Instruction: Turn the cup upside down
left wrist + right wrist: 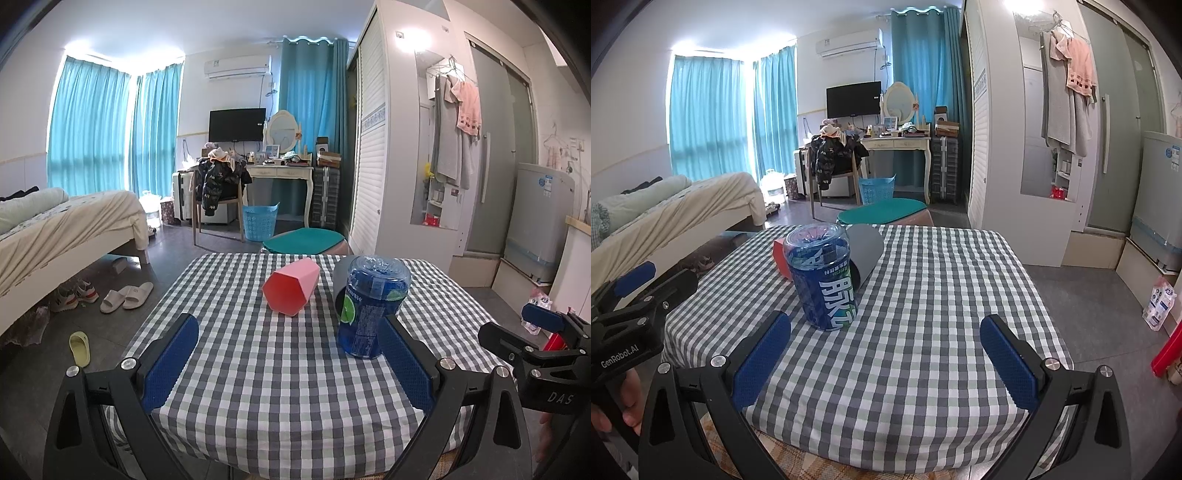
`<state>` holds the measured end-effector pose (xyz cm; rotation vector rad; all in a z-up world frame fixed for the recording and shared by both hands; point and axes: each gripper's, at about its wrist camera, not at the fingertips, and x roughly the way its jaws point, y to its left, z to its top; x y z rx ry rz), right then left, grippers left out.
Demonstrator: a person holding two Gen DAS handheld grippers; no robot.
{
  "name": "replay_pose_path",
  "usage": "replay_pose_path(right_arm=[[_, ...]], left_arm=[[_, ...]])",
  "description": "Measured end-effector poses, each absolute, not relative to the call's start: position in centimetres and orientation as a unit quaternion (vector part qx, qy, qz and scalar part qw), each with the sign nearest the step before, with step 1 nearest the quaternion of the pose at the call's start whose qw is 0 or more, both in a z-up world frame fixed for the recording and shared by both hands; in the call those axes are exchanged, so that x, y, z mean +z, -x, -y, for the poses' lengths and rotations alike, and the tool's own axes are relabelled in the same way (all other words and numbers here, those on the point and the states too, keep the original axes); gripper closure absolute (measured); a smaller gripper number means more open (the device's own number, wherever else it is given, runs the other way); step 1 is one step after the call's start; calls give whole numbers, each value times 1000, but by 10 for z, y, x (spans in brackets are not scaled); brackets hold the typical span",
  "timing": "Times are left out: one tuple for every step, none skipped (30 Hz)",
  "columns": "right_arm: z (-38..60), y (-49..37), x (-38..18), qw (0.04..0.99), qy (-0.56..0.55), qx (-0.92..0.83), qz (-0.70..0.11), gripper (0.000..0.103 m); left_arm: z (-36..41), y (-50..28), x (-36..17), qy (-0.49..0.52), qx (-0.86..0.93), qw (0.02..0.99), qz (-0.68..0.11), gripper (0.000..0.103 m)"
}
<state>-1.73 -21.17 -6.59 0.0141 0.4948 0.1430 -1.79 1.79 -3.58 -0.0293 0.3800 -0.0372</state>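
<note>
A pink hexagonal cup (291,286) lies on its side in the middle of the checkered table (277,376), its closed base toward me. To its right a blue see-through cup (371,306) stands with its base up and its label inverted. Behind that, a grey cup (339,284) lies on its side. My left gripper (288,325) is open and empty, short of the pink cup. In the right wrist view my right gripper (886,325) is open and empty, with the blue cup (823,280) ahead left, the grey cup (866,251) behind it and the pink cup (779,254) mostly hidden.
A stool with a green cushion (303,240) stands just past the table's far edge. A bed (66,225) and slippers (125,295) are to the left, a white wardrobe (373,166) to the right. The checkered cloth (942,314) in front of the right gripper is bare.
</note>
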Motion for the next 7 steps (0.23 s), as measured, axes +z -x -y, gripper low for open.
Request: replay_pose_path(right_arm=[[211,17,-66,967,-7,71,-246,0],[211,17,-67,967,-6,71,-246,0],[211,17,-67,967,-6,71,-246,0],[211,16,-68,966,-7,71,-247,0],[210,17,-68,966,-7,71,-247,0],[210,16,-69,966,-7,71,-247,0],[210,16,-70,966,-7,71,-248,0]], left_arm=[[-18,18,-36,15,-18,982,-189,3],[-18,18,-36,15,-19,982,-189,3],[-19,17,-37,16,-18,982,-190,3],[-19,17,-38,17,-17,981,-190,3],[-19,18,-40,18,-17,981,-191,3],[-18,18,-42,17,-17,981,-191,3],[-18,18,-43,15,-17,981,-191,3]])
